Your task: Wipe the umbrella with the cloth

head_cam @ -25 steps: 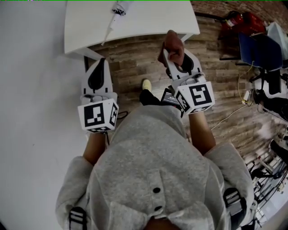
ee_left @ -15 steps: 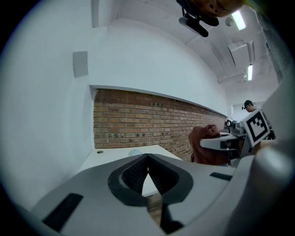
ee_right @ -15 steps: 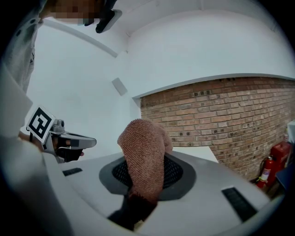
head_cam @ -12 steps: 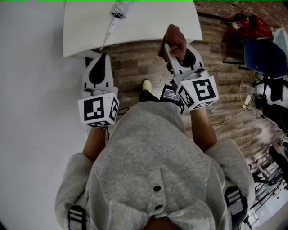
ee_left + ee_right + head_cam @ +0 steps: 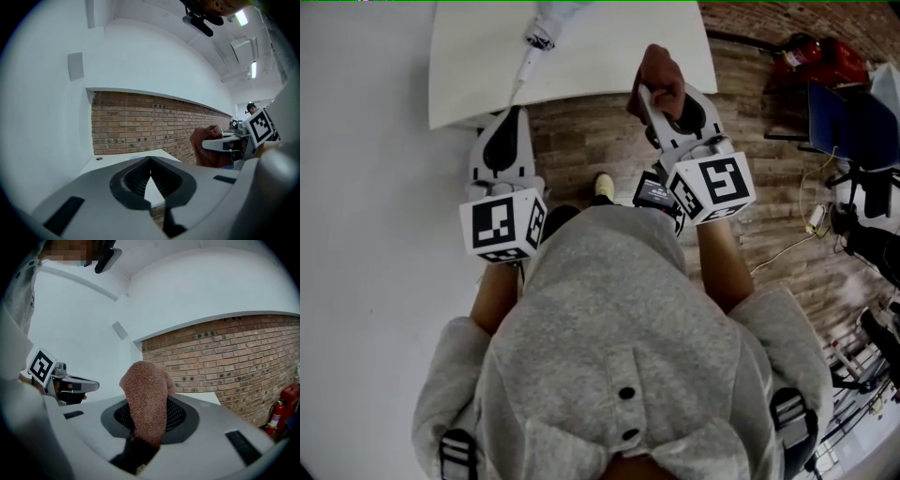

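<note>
A folded white umbrella (image 5: 539, 28) lies on the white table (image 5: 609, 56) at the top of the head view, its thin tip pointing toward the table's near edge. My right gripper (image 5: 652, 94) is shut on a brown cloth (image 5: 659, 73), which it holds at the table's near edge. The cloth (image 5: 145, 394) bulges up from between the jaws in the right gripper view. My left gripper (image 5: 512, 120) is shut and holds nothing, its tip at the table's near left corner, just short of the umbrella's tip. In the left gripper view, the closed jaws meet over the table top (image 5: 117, 164).
A white wall runs along the left and a brick wall (image 5: 234, 362) stands behind the table. A red fire extinguisher (image 5: 825, 56), a blue chair (image 5: 853, 103) and cables (image 5: 787, 239) stand on the wood floor at the right. The person's shoe (image 5: 603, 180) is below the table edge.
Both grippers have moved forward toward the table with the person. The table and umbrella now sit closer; the left tip reaches the table corner. The cloth stays gripped.
</note>
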Demonstrator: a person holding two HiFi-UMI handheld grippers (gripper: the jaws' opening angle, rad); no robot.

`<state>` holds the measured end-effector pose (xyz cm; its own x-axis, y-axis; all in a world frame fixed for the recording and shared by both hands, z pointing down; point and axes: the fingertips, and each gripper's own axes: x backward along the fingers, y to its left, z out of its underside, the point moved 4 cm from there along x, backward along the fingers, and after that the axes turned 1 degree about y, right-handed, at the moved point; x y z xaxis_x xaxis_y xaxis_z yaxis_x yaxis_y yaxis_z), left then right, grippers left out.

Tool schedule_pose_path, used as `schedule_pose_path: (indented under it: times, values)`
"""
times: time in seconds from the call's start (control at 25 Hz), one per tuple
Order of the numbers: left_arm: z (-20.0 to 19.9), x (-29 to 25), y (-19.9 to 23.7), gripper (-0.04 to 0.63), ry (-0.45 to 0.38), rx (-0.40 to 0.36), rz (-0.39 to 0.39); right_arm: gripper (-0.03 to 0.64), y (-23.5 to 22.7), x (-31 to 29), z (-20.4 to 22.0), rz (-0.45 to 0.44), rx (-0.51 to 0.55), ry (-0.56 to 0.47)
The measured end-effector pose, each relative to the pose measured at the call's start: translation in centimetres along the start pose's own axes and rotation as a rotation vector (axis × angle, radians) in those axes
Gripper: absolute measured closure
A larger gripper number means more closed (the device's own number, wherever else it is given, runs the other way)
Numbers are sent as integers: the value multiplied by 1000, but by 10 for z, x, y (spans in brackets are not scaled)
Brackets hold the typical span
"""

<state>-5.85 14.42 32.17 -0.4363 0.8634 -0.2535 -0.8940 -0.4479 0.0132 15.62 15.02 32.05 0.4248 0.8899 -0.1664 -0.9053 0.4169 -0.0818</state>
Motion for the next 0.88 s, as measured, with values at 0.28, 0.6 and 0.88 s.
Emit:
schedule_pose_path:
  times: [0.28,0.6,0.88]
  values:
    - [-14,-1,-10,580,-22,-10,-3,511,-10,7,-11,-2,-10,-23]
    - [-12,-1,-11,580,-32,-22,-14,511,-11,7,-7,-6,3,-29]
    - [-14,0,-14,580,-32,-43,-19,511,-12,7,-8,-10,-2,-43]
